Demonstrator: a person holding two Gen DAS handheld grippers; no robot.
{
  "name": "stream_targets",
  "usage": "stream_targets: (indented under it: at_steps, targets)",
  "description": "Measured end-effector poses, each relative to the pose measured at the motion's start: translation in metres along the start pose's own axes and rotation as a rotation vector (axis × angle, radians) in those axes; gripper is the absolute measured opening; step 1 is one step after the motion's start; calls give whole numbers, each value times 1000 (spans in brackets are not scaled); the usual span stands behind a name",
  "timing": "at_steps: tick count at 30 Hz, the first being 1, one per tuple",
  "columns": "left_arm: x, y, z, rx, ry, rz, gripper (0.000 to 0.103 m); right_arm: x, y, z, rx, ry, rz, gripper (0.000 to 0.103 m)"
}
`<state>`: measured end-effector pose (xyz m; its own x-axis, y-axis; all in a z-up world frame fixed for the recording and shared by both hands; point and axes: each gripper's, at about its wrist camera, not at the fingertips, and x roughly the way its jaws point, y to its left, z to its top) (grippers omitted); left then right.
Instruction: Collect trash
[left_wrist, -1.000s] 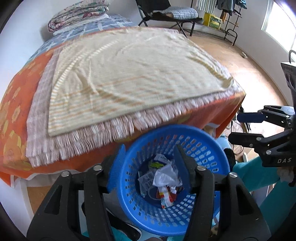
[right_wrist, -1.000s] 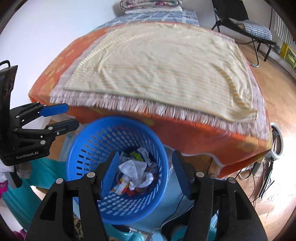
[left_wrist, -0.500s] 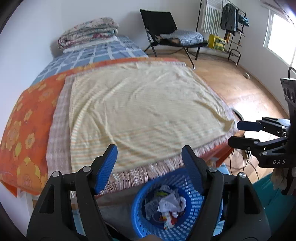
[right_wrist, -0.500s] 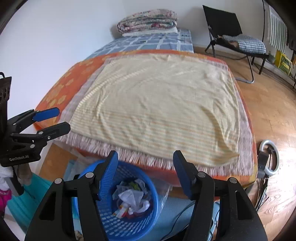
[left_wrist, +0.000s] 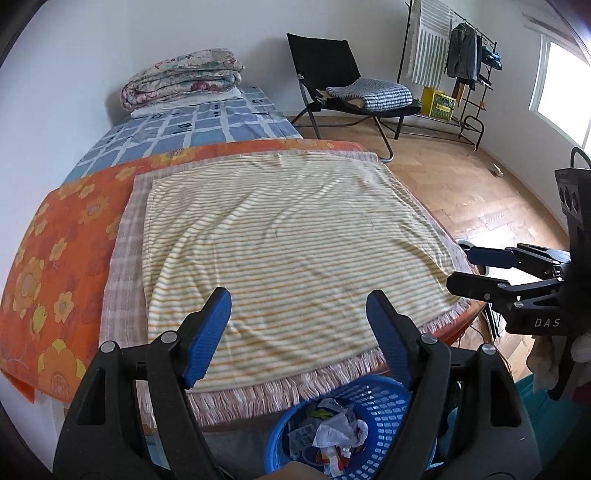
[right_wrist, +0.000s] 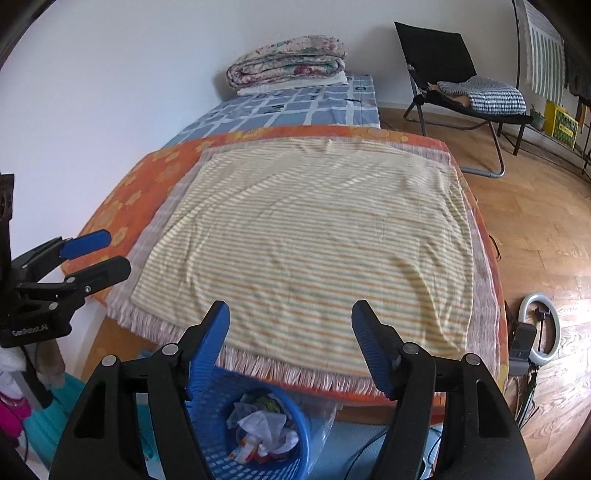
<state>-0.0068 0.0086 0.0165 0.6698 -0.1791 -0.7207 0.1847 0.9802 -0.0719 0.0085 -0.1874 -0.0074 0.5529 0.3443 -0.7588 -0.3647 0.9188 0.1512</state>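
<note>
A blue plastic basket (left_wrist: 384, 410) stands on the floor at the foot of the bed and holds crumpled paper and wrappers (left_wrist: 332, 435). It also shows in the right wrist view (right_wrist: 221, 443), with the trash (right_wrist: 262, 432) inside. My left gripper (left_wrist: 299, 321) is open and empty, above the bed's near edge. My right gripper (right_wrist: 291, 325) is open and empty beside it. Each gripper shows in the other's view, the right one (left_wrist: 476, 269) and the left one (right_wrist: 99, 254).
A yellow striped cloth (left_wrist: 280, 251) with a fringe covers an orange flowered sheet (left_wrist: 59, 258) on the bed. Folded quilts (left_wrist: 184, 81) lie at the head. A black folding chair (left_wrist: 343, 81), a clothes rack (left_wrist: 461, 62) and a ring light (right_wrist: 539, 325) stand on the wooden floor.
Both grippers have risen and tilted up from over the basket toward the bed. The basket has dropped to the bottom of both views. Both stay open.
</note>
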Motion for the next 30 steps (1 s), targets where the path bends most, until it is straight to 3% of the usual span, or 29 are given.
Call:
stream_targets:
  at_steps: [21, 23, 30]
  targets:
    - [20, 6, 2, -20, 4, 69, 79, 20, 0, 10, -32, -6, -35, 68]
    - [19, 5, 2, -19, 3, 74, 86, 20, 0, 9, -30, -6, -36, 68]
    - [14, 4, 1, -23, -15, 72, 92, 21, 0, 8, -33, -7, -43, 68]
